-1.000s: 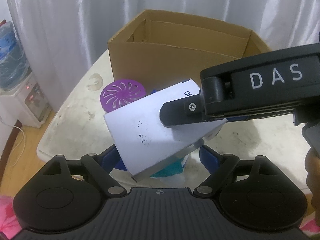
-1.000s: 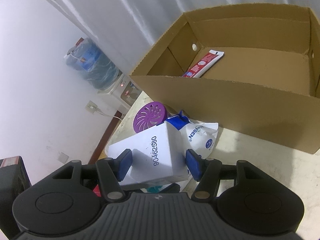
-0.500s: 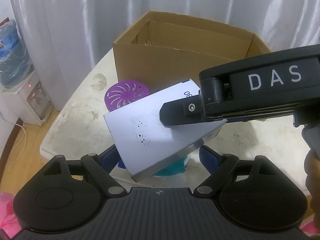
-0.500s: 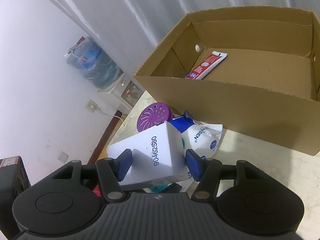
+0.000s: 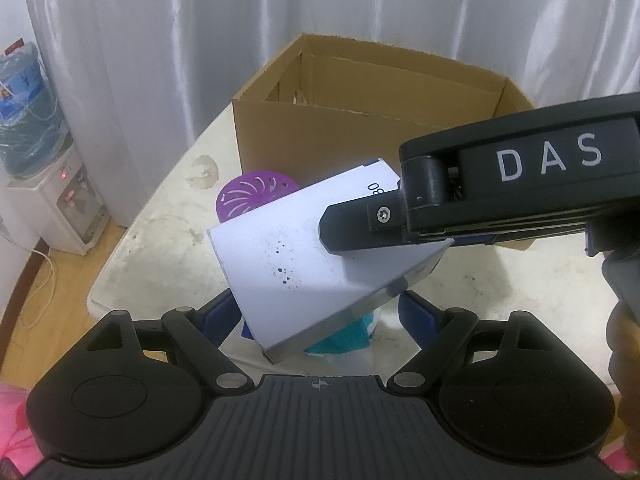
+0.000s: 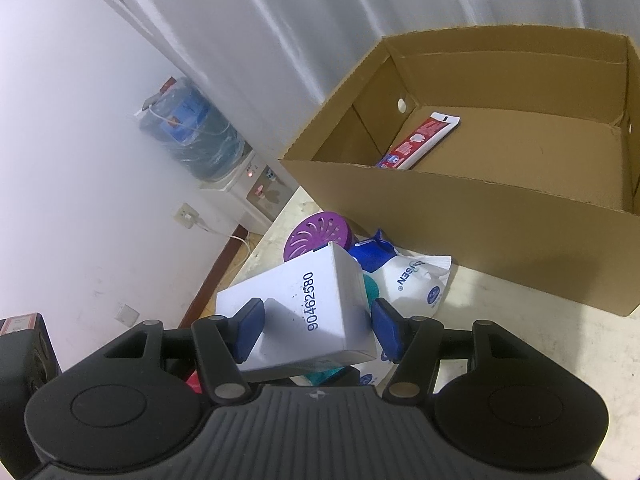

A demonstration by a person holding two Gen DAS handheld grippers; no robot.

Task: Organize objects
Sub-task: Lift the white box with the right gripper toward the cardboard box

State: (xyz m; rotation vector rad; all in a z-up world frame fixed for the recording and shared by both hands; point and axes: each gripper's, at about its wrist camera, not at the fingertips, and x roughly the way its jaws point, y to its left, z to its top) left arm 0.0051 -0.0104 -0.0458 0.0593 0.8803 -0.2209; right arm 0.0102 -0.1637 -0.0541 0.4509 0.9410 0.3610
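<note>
Cardboard box (image 6: 472,216), apparently only toothpaste tube (image 6: 420,140) inside

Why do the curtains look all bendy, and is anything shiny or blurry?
Left wrist view: the fisheye lens bows the curtains near the edges; the white box is sharp. Right wrist view: corners go dark; the cardboard box throws a soft shadow on the table.

White box (image 6: 304,312), purple slotted disc (image 6: 316,236), brown carton (image 6: 480,200).

White box (image 6: 304,312) between blue pads (image 6: 249,330)
</note>
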